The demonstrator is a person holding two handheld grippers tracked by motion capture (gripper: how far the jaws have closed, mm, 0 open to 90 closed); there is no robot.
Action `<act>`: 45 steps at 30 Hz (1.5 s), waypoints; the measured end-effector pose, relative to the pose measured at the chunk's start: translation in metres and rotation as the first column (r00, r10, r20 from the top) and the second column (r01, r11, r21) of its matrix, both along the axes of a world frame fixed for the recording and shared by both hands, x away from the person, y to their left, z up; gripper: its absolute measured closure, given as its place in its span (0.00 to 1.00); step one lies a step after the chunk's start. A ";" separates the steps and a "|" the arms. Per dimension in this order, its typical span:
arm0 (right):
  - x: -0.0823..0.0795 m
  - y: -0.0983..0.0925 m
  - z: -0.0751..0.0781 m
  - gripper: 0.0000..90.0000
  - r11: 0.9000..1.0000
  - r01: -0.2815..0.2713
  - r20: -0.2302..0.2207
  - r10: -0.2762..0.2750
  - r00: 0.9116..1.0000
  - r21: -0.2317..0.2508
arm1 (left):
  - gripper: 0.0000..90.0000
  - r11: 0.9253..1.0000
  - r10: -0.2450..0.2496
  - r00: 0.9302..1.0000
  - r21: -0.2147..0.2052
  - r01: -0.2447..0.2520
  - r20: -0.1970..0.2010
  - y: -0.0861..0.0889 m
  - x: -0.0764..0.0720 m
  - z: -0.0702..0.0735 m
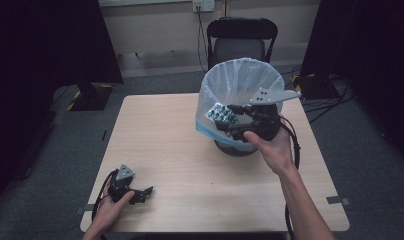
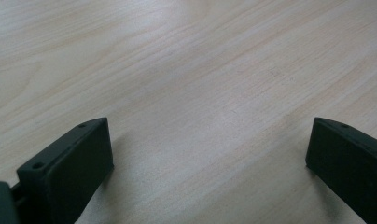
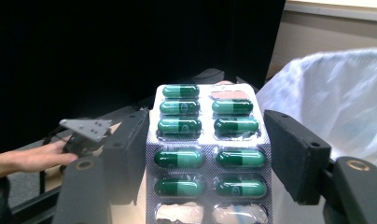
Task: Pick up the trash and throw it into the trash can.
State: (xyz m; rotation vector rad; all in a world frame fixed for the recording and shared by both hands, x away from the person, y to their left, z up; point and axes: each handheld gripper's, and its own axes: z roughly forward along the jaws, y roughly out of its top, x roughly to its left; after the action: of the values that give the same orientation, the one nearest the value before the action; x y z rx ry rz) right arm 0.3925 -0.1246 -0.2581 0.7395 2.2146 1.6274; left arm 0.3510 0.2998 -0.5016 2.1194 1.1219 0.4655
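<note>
The blister pack [image 3: 207,149] of green capsules, a few pockets already burst, sits clamped between the jaws of the right gripper [image 1: 238,118] at the near rim of the lined bin [image 1: 240,75], so by my reading the carry is nearly done and only the drop remains. Whether anything lies in the bin I cannot tell. The left gripper [image 1: 140,193] rests wide and empty on the table [image 1: 165,140].
</note>
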 end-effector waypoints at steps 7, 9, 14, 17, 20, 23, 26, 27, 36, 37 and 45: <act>0.026 -0.013 0.022 0.38 1.000 0.023 0.013 -0.023 1.000 0.018 | 0.00 1.000 0.000 1.000 -0.001 0.000 0.000 0.000 0.000 0.000; 0.028 -0.014 0.023 0.38 0.999 0.027 0.014 -0.027 1.000 0.017 | 0.00 1.000 0.000 1.000 -0.001 0.000 0.000 0.000 0.000 0.000; 0.045 -0.023 0.026 0.37 0.998 0.060 0.001 -0.060 0.998 0.023 | 0.00 1.000 0.000 1.000 -0.001 0.000 0.000 0.000 0.000 0.000; 0.055 -0.027 0.025 0.38 0.996 0.085 -0.013 -0.084 0.996 0.019 | 0.00 1.000 0.000 1.000 -0.001 0.000 0.000 0.000 0.000 0.000; 0.062 -0.030 0.022 0.37 0.993 0.118 -0.029 -0.118 0.993 0.004 | 0.00 1.000 0.000 1.000 0.000 0.000 0.000 0.000 0.000 0.000; 0.068 -0.031 0.021 0.37 0.988 0.152 -0.037 -0.152 0.988 -0.008 | 0.00 1.000 0.000 1.000 -0.001 0.000 0.001 0.000 0.000 0.000; 0.072 -0.031 0.019 0.37 0.983 0.183 -0.056 -0.184 0.981 -0.023 | 0.00 1.000 0.000 1.000 -0.001 0.000 0.000 0.000 0.000 0.000; 0.073 -0.031 0.019 0.37 0.981 0.192 -0.060 -0.194 0.979 -0.028 | 0.00 1.000 0.000 1.000 -0.001 0.000 0.001 0.000 0.000 0.000; 0.085 -0.032 0.015 0.37 0.958 0.283 -0.080 -0.287 0.955 -0.056 | 0.00 1.000 0.000 1.000 -0.001 0.000 0.000 0.000 0.000 0.000; 0.087 -0.032 0.014 0.37 0.954 0.294 -0.080 -0.299 0.951 -0.064 | 0.00 1.000 0.000 1.000 -0.001 0.000 0.000 0.000 0.000 0.000; 0.095 -0.038 0.011 0.30 0.934 0.348 -0.095 -0.355 0.930 -0.078 | 0.00 1.000 0.000 1.000 -0.001 0.000 0.000 0.000 0.000 0.000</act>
State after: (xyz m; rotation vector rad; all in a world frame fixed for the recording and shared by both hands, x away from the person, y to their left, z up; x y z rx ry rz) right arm 0.4877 -0.1626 -0.2475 1.1562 2.0403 1.3669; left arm 0.3510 0.2997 -0.5017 2.1184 1.1217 0.4653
